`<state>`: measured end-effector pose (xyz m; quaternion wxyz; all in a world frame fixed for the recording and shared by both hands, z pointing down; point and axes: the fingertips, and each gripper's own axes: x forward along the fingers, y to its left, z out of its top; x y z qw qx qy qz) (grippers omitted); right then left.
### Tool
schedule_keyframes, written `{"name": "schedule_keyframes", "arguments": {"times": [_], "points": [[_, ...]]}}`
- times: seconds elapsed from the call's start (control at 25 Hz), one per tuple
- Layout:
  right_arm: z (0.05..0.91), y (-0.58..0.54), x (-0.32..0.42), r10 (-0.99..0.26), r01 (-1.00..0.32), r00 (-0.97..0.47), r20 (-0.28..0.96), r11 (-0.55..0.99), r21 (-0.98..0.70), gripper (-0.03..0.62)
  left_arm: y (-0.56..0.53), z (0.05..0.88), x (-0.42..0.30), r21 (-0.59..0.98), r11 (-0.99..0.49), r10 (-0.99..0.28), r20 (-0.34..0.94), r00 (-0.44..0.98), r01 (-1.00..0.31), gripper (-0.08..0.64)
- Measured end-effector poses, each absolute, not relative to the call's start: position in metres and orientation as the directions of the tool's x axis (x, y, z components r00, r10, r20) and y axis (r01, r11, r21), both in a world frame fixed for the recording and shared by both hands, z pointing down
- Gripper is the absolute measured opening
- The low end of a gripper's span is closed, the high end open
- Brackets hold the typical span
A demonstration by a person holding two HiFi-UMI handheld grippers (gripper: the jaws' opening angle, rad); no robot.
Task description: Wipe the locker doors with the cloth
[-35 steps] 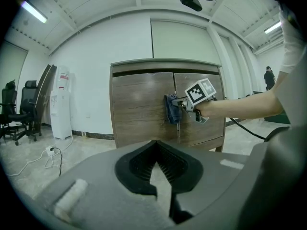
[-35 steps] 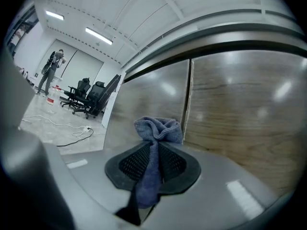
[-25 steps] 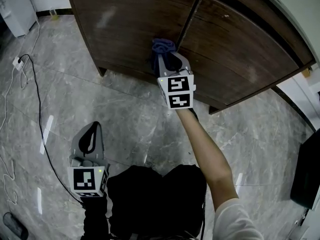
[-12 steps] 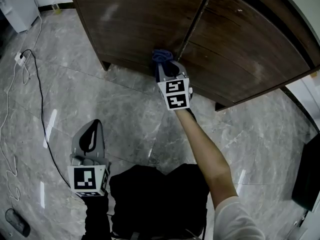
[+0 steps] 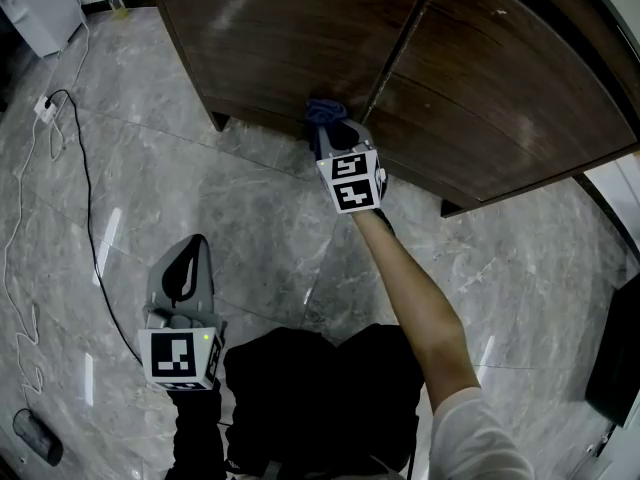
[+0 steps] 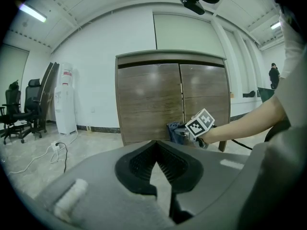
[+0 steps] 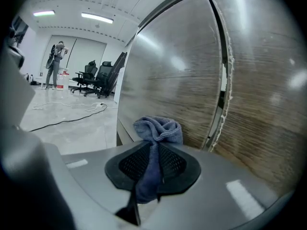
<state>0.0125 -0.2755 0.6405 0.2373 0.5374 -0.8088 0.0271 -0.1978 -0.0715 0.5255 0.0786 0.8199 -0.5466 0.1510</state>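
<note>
Right gripper (image 5: 335, 136), held at the end of a bare outstretched arm, is clamped on a bunched blue terry cloth (image 7: 158, 131). A twisted tail of the fabric runs back between its ribbed black pads, and a rounded wad bulges out ahead of the tips. That wad sits low against the dark-brown wood-grain left locker door (image 5: 290, 38), close to its bottom edge. The narrow seam with the matching right locker door (image 5: 500, 98) lies just to this gripper's right, and grey marble-look floor tiles (image 5: 250, 208) spread beneath it.

Left gripper (image 5: 185, 278) hangs well back and to the left of the working one. It is aimed at the locker, its jaws closed together with nothing between them.

The cloth looks light, soft and limp, likely to squash flat under pressure and to creep out of the pads when dragged across the panel. The present hold on its gathered middle seems the sound one, since it leaves a cushion in front. A pinch at a corner would probably let the rest flop loose.
</note>
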Motion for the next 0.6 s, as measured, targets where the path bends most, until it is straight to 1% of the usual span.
{"name": "schedule_keyframes", "arguments": {"times": [0.12, 0.28, 0.6], "points": [[0.631, -0.276, 0.01, -0.858, -0.882, -0.313, 0.408, 0.422, 0.211, 0.057, -0.071, 0.525, -0.198, -0.049, -0.399, -0.877, 0.313, 0.366, -0.915, 0.002], [0.605, -0.277, 0.006, -0.868, -0.882, -0.313, 0.385, 0.416, 0.22, 0.057, -0.07, 0.522, -0.196, -0.043, -0.398, -0.875, 0.316, 0.366, -0.916, 0.002], [0.535, -0.281, 0.006, -0.903, -0.882, -0.322, 0.285, 0.396, 0.257, 0.057, -0.067, 0.518, -0.189, -0.036, -0.409, -0.872, 0.308, 0.379, -0.912, 0.002]]}}
